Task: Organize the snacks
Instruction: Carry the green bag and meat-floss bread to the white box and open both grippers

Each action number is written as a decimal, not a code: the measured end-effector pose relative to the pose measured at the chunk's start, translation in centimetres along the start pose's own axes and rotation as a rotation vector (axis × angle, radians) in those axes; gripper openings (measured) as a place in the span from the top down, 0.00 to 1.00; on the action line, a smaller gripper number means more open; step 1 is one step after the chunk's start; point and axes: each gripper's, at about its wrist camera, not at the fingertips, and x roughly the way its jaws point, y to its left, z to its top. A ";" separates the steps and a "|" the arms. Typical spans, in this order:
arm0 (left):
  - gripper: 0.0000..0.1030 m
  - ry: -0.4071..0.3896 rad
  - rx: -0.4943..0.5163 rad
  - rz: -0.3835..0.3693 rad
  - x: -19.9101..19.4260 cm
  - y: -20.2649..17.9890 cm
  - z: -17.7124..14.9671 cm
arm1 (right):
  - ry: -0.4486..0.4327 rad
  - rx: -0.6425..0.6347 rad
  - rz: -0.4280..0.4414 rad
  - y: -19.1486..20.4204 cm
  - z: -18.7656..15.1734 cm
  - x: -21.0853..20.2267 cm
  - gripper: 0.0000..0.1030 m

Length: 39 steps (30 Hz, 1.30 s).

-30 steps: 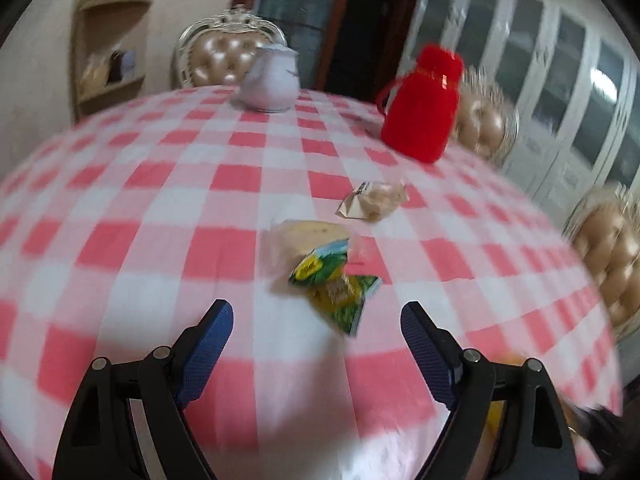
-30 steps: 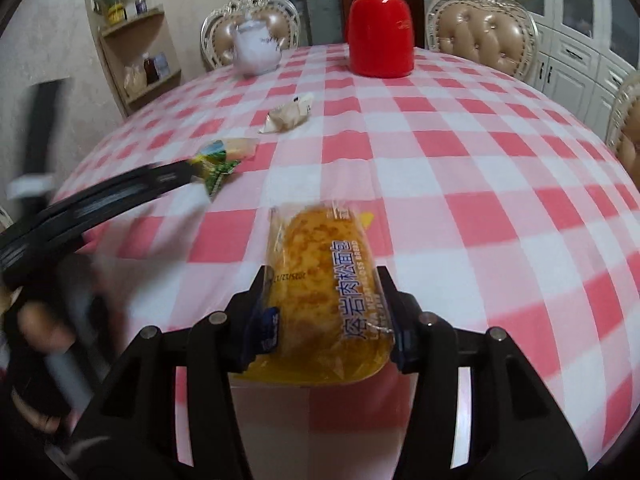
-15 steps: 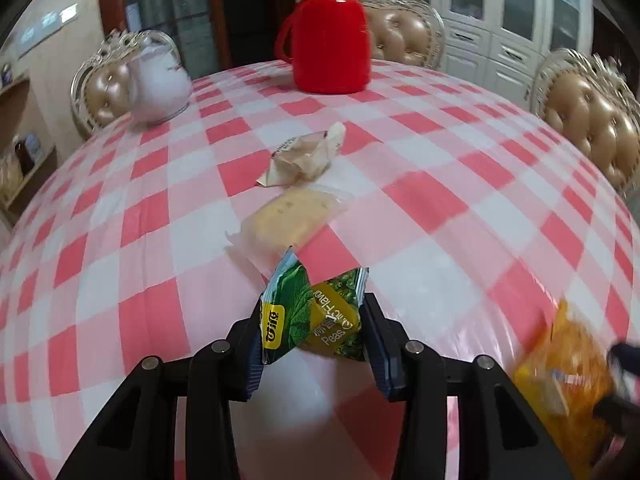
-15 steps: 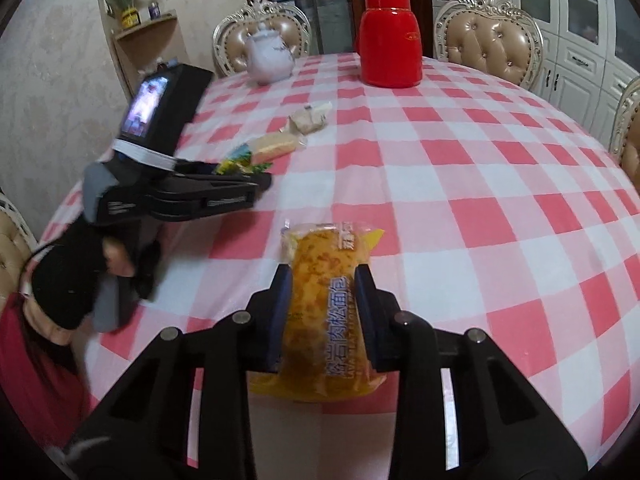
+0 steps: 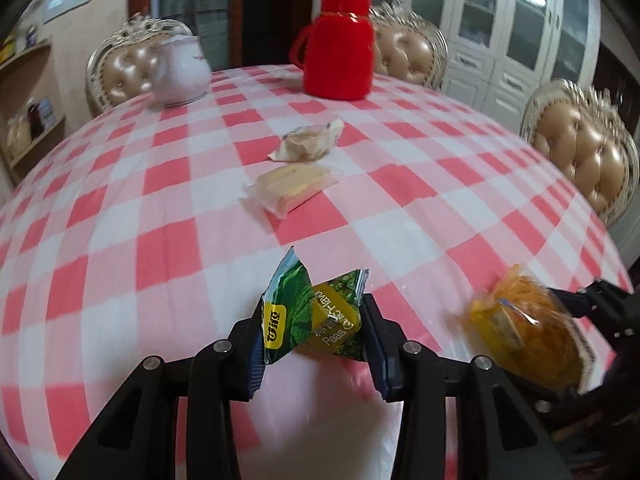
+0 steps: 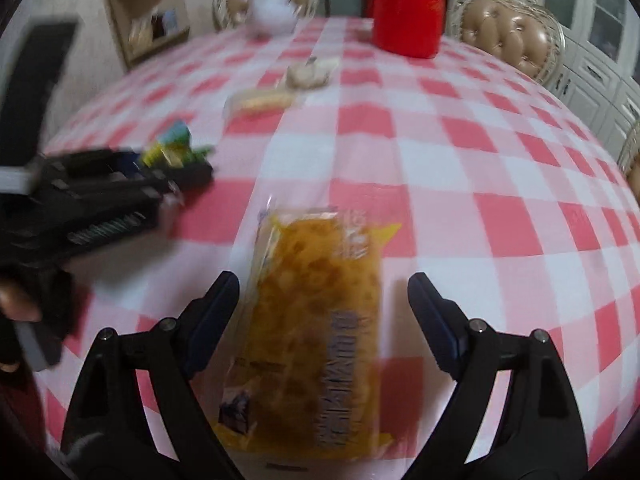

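Observation:
My left gripper (image 5: 312,332) is shut on a green pea snack packet (image 5: 308,316), which is crumpled between the pads just above the red-and-white checked tablecloth (image 5: 120,200). A yellow cake packet (image 6: 316,300) lies lengthwise on the cloth between the fingers of my right gripper (image 6: 323,284). Its jaws are opening and the pads stand clear of the packet on both sides. In the left wrist view the same yellow packet (image 5: 524,328) shows at the right. The right wrist view catches the left gripper (image 6: 120,184) at the left, held by a hand.
Further out lie a pale biscuit packet (image 5: 294,190) and a crumpled beige wrapped snack (image 5: 308,144). A red thermos jug (image 5: 340,44) and a white teapot (image 5: 182,72) stand at the far edge. Padded chairs (image 5: 584,152) ring the round table.
My left gripper went from open above the green packet to shut on it. My right gripper held the yellow packet and has now spread wide, leaving it on the cloth.

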 end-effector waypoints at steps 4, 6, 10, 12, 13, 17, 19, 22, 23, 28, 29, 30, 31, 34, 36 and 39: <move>0.59 -0.046 -0.070 -0.002 -2.4 0.9 -1.5 | -0.005 -0.010 0.001 -0.3 -0.6 -0.7 0.50; 0.59 -0.079 -0.098 0.018 -4.0 1.3 -2.4 | -0.036 -0.024 -0.058 -0.2 -0.9 -1.5 0.50; 0.59 -0.157 -0.176 0.035 -7.5 2.5 -3.8 | -0.120 -0.058 -0.037 1.5 -1.2 -4.2 0.50; 0.59 -0.200 -0.222 0.048 -9.5 3.4 -4.7 | -0.164 -0.109 -0.049 3.3 -1.5 -5.6 0.50; 0.59 -0.219 -0.245 0.054 -10.4 3.8 -5.2 | -0.177 -0.124 -0.047 4.1 -1.6 -6.0 0.50; 0.59 -0.262 -0.321 0.103 -13.1 5.6 -7.3 | -0.217 -0.217 -0.039 8.3 -2.3 -7.0 0.50; 0.59 -0.290 -0.349 0.156 -14.8 6.3 -8.5 | -0.224 -0.257 -0.035 10.1 -2.9 -7.4 0.50; 0.59 -0.340 -0.391 0.221 -17.8 7.2 -10.4 | -0.239 -0.309 -0.011 12.8 -4.0 -8.3 0.50; 0.59 -0.350 -0.399 0.238 -18.5 7.4 -10.9 | -0.243 -0.320 -0.005 13.4 -4.4 -8.5 0.50; 0.58 -0.378 -0.430 0.271 -21.5 8.8 -13.9 | -0.249 -0.379 0.022 16.5 -5.8 -9.0 0.50; 0.58 -0.382 -0.431 0.281 -22.2 9.1 -14.4 | -0.250 -0.386 0.023 16.9 -6.0 -9.1 0.50; 0.58 -0.386 -0.432 0.288 -22.8 9.2 -14.8 | -0.252 -0.391 0.022 17.2 -6.2 -9.2 0.50; 0.58 -0.391 -0.433 0.293 -23.5 9.4 -15.1 | -0.257 -0.395 0.020 17.5 -6.3 -9.3 0.50; 0.58 -0.399 -0.429 0.310 -25.1 9.7 -16.1 | -0.265 -0.400 0.023 18.3 -6.6 -9.7 0.50; 0.58 -0.405 -0.417 0.329 -26.4 9.9 -17.0 | -0.275 -0.409 0.019 19.0 -6.9 -10.0 0.50; 0.58 -0.403 -0.415 0.359 -28.0 10.4 -18.5 | -0.290 -0.422 0.026 20.2 -7.3 -10.7 0.50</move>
